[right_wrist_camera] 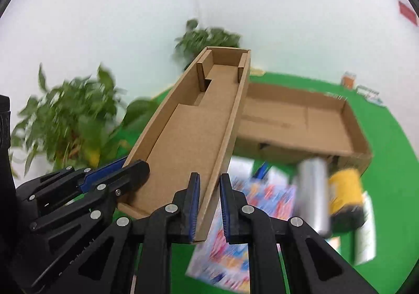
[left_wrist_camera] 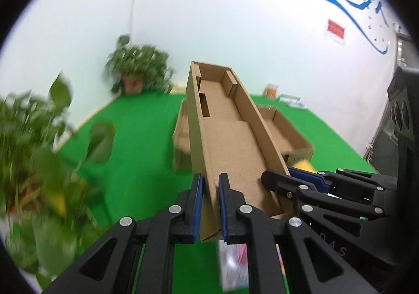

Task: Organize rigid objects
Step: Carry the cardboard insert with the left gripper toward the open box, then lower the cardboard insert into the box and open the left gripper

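Two hand-held grippers share one load. From the left wrist view we see our left hand-held gripper (left_wrist_camera: 210,205) clamped on the left side wall of a long, narrow cardboard tray (left_wrist_camera: 230,136), blue pads pressed on either face of the wall. Right hand-held gripper (left_wrist_camera: 281,176) enters from the lower right and grips the opposite wall. A green worktop (left_wrist_camera: 136,142) spreads beneath, with white walls behind carrying blue lettering at the upper right. Blurred potted plants (left_wrist_camera: 136,68) fill the left edge and the far corner. A wider cardboard box (left_wrist_camera: 282,131) lies on the green, mostly hidden behind the tray. Something pink and white at the bottom centre is too smeared to name. The tray's long axis runs away from the camera toward the centre of the frame, open side up.

From the right wrist view, our right hand-held gripper (right_wrist_camera: 209,205) is closed on the tray's (right_wrist_camera: 193,131) right wall, while the left hand-held gripper (right_wrist_camera: 117,176) bites the other wall at lower left. The wider box (right_wrist_camera: 301,121) sits on the worktop (right_wrist_camera: 387,152) at centre right. Blurred colourful sheets, a silvery cylinder and a yellow container lie below it, hard to identify. Here the tray lengthens toward the upper centre, held above the worktop.
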`<state>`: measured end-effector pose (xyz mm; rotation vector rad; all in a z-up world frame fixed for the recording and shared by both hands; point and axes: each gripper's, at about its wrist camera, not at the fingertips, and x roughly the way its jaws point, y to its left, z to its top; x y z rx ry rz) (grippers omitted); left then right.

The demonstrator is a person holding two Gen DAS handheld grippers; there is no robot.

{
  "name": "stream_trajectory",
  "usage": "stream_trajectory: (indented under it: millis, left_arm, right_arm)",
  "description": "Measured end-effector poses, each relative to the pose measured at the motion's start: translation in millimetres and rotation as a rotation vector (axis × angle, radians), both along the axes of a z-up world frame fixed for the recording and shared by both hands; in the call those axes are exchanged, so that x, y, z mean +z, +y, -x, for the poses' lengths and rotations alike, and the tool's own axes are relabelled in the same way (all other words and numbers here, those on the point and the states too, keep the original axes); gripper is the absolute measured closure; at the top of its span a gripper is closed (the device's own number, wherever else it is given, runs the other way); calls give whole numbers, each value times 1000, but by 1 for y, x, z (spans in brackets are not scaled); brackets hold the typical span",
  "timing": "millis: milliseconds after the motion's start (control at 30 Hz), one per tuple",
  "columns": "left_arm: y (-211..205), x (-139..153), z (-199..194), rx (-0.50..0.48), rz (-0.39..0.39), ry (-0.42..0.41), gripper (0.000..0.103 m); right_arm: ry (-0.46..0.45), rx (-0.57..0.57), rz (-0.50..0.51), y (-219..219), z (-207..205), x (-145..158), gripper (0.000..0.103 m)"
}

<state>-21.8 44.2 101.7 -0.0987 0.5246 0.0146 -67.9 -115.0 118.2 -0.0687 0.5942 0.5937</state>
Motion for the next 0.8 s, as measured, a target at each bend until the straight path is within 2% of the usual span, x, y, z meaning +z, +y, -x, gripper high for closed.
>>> stream_trajectory:
  millis: [133, 267, 400, 600, 800]
  left_arm:
    - [-1, 28, -48, -41, -6, -43, 92]
    - [4, 50, -102, -41, -19, -58, 92]
    - [15, 47, -157, -38, 18, -8, 92]
    - [29, 23, -207, -27, 35, 75, 92]
    - [44, -20, -246, -1, 52, 183, 92]
  right_arm:
    - [-44, -37, 0, -8, -43, 41, 90]
    - [47, -12, -16, -6, -115, 73, 90]
    - [66, -21, 12, -2, -173, 89, 90]
    - [160, 7, 32, 18, -255, 73, 90]
    - [281, 48, 60, 51, -321, 18, 90]
